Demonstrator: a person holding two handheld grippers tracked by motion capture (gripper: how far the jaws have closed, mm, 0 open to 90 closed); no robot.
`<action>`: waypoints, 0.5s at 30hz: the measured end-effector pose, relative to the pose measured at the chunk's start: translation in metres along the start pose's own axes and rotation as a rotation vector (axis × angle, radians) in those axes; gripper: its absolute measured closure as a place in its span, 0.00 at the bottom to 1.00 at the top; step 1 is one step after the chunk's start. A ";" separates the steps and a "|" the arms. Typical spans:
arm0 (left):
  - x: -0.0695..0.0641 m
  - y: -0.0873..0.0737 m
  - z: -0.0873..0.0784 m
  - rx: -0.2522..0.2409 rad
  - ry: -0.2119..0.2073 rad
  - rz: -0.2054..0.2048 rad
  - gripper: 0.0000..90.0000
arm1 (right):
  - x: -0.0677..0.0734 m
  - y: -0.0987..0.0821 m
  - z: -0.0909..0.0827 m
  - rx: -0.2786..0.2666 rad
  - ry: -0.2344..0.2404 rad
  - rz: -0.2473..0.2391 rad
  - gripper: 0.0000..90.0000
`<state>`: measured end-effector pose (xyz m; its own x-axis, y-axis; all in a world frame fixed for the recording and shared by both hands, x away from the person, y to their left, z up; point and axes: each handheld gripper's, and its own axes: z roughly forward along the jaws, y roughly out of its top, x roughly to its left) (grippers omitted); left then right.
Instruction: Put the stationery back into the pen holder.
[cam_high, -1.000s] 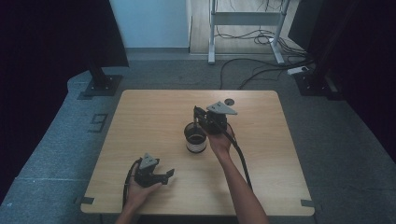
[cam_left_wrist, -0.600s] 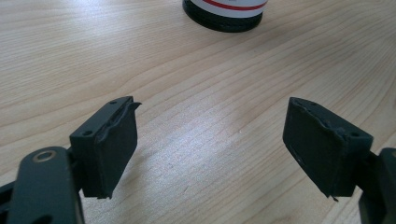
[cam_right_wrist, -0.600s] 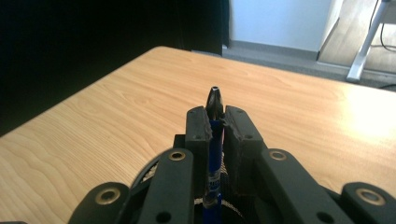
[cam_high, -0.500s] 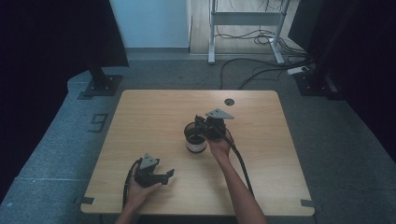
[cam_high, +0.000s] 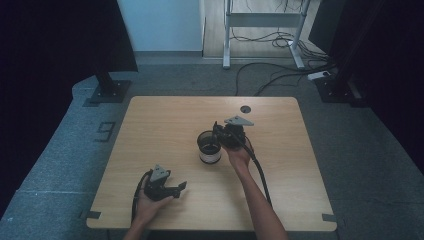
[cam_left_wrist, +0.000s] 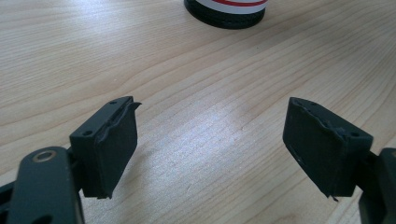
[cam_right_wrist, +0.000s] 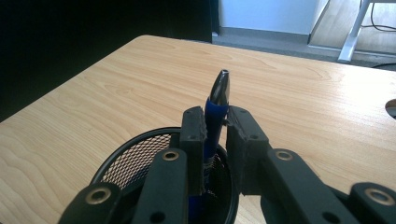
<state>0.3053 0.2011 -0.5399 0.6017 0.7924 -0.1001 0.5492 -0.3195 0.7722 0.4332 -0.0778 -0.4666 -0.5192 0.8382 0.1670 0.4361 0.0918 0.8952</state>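
The right hand-held gripper (cam_right_wrist: 215, 135) is clamped on a blue pen (cam_right_wrist: 215, 112), its two black jaws pressing the barrel from either side while the pen's silver tip stands up above them. The lower part of the pen reaches down into a black mesh cup (cam_right_wrist: 135, 158) directly beneath the jaws. In the high view this right hand-held gripper (cam_high: 216, 134) sits at the cup's (cam_high: 209, 147) rim near the middle of the table (cam_high: 165, 125), held by the person's right hand (cam_high: 239, 154).

The left hand-held gripper (cam_left_wrist: 210, 144) has its jaws spread wide apart with bare wood between them, resting low over the table. In the high view it lies in the person's left hand (cam_high: 145, 200) near the table's near edge, well apart from the cup. A small dark hole (cam_high: 245, 108) marks the table's far side.
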 end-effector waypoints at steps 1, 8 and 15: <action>0.000 0.000 0.000 -0.001 0.000 -0.003 0.20 | 0.000 0.000 0.000 0.000 -0.001 -0.002 0.83; 0.003 0.000 -0.002 -0.002 0.000 -0.009 0.20 | 0.002 0.000 -0.004 0.006 -0.002 -0.024 0.79; 0.005 -0.001 -0.004 -0.006 0.009 -0.011 0.20 | 0.004 -0.005 -0.017 -0.005 -0.013 -0.054 0.68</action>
<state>0.3056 0.2069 -0.5384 0.5904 0.8006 -0.1024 0.5517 -0.3077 0.7752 0.4169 -0.0842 -0.4630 -0.5323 0.8390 0.1131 0.4043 0.1346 0.9047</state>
